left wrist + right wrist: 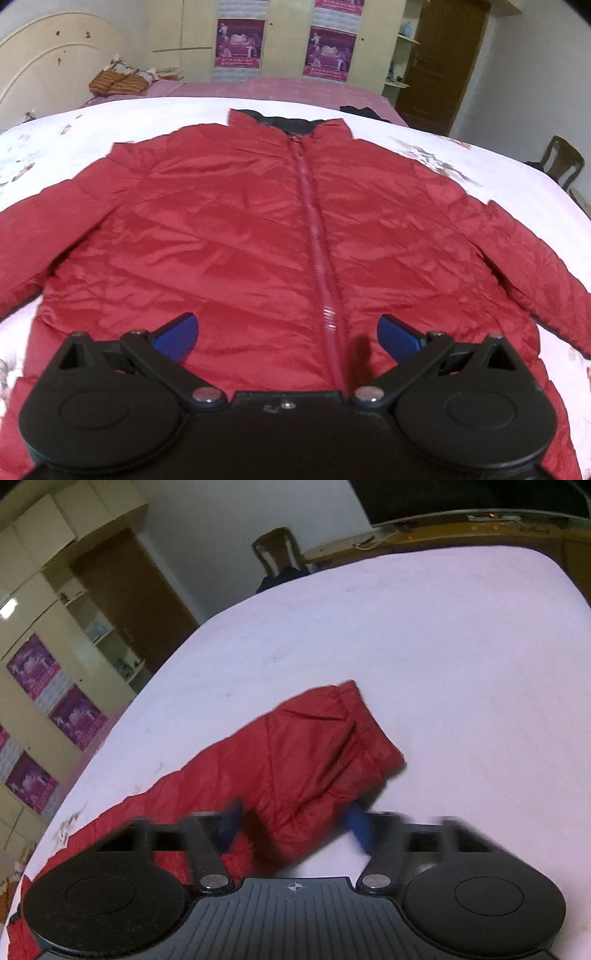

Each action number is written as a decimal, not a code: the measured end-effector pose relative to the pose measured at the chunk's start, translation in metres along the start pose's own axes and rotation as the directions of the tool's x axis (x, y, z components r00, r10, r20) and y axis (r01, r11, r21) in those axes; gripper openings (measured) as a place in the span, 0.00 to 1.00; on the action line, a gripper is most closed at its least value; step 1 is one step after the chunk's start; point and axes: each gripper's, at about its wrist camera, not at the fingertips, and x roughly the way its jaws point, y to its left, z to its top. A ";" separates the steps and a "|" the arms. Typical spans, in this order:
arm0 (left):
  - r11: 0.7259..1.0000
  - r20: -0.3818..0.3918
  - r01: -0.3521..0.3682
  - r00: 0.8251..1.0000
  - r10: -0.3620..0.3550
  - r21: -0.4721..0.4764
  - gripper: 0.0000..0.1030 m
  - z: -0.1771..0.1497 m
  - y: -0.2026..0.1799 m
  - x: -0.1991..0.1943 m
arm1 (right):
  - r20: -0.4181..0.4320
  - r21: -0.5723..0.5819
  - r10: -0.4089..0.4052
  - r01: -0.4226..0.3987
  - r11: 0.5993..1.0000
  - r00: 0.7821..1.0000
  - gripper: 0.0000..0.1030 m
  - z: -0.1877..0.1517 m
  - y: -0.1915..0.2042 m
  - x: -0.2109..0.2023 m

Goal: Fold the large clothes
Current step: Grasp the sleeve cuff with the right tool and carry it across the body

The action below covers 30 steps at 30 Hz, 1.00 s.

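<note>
A large red puffer jacket (258, 229) lies flat and zipped on the white bed sheet (74, 125), collar far, hem near me. My left gripper (288, 336) is open and empty, hovering over the hem close to the zipper (317, 240). In the right wrist view the jacket's sleeve (314, 753) stretches out on the sheet (443, 646), cuff far. My right gripper (295, 827) is open, its blue fingers (360, 825) standing on either side of the sleeve. The view is blurred, so I cannot tell if they touch it.
A pink blanket (277, 90) and patterned pillows (122, 79) lie at the head of the bed. A dark garment (360, 110) lies at the far right. A wooden chair (563, 160) stands beside the bed, also seen from the right wrist (279, 555). Wardrobes line the wall.
</note>
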 end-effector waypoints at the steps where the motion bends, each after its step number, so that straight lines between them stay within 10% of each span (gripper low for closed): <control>1: 1.000 0.001 -0.015 1.000 0.015 0.003 1.00 0.001 0.003 -0.001 | 0.011 -0.021 0.005 -0.004 1.000 1.000 0.12 0.002 0.007 -0.001; 8: 0.999 -0.005 -0.030 1.000 0.030 -0.014 0.99 0.004 0.041 -0.011 | 0.059 -0.376 0.163 -0.129 0.917 0.985 0.09 -0.007 0.119 -0.028; 11: 0.999 -0.002 -0.053 0.999 0.053 0.015 0.88 0.009 0.053 -0.014 | 0.001 -0.492 0.257 -0.224 0.841 0.966 0.09 -0.033 0.175 -0.039; 17: 0.991 0.047 -0.109 0.993 0.112 -0.078 1.00 0.012 0.093 -0.036 | -0.152 -0.608 0.362 -0.375 0.700 0.920 0.09 -0.091 0.247 -0.049; 22: 0.985 0.043 -0.076 0.996 0.084 -0.157 0.79 0.000 0.125 -0.052 | -0.300 -0.657 0.402 -0.493 0.570 0.865 0.09 -0.144 0.277 -0.051; 30: 0.961 0.058 -0.104 0.991 0.122 -0.256 0.85 -0.013 0.166 -0.076 | -0.513 -0.665 0.413 -0.653 0.362 0.752 0.09 -0.241 0.310 -0.070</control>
